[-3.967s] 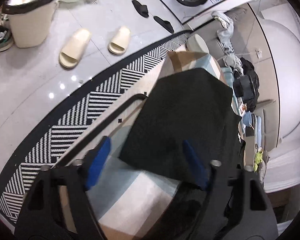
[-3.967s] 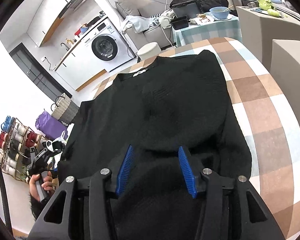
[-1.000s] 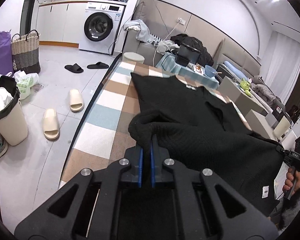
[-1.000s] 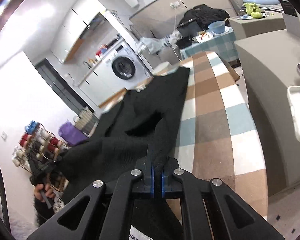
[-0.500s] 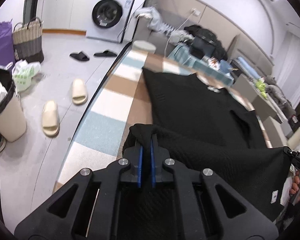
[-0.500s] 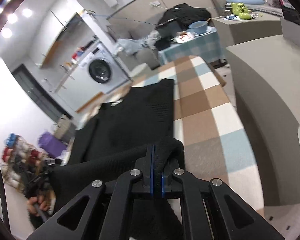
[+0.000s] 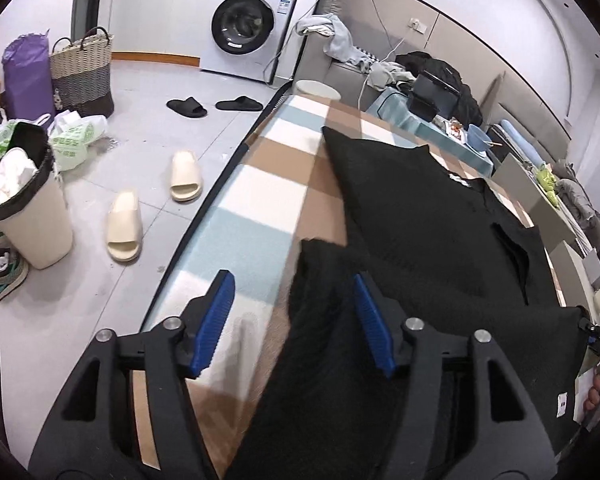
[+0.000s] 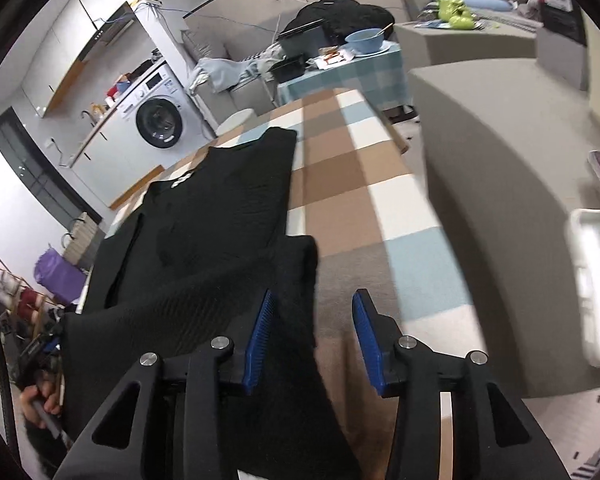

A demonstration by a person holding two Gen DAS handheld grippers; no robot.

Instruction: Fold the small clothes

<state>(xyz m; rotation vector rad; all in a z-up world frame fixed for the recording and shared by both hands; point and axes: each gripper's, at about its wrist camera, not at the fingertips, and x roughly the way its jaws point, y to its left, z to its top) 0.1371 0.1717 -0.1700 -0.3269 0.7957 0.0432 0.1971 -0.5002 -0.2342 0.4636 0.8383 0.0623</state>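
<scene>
A black knit top (image 7: 420,216) lies on the table's checked cloth (image 7: 260,200), collar at the far end. Its near hem is folded up over the body. In the left wrist view my left gripper (image 7: 292,316) has its jaws opening; the hem's left corner (image 7: 320,264) lies loose between them, nearer the right pad (image 7: 370,324), and neither pad presses on it. In the right wrist view my right gripper (image 8: 312,336) is also opening. The hem's right corner (image 8: 300,264) droops beside the left pad (image 8: 260,340), free of both pads.
To the left on the floor are a bin (image 7: 28,208), cream slippers (image 7: 156,204), a basket (image 7: 82,72) and a washing machine (image 7: 248,28). A side table with a blue bowl (image 8: 366,40) stands beyond the far end. A grey sofa block (image 8: 500,128) flanks the right edge.
Both grippers were shut on the hem's corners and carried them forward and down. Now both stand open and the corners have dropped loose onto the garment.
</scene>
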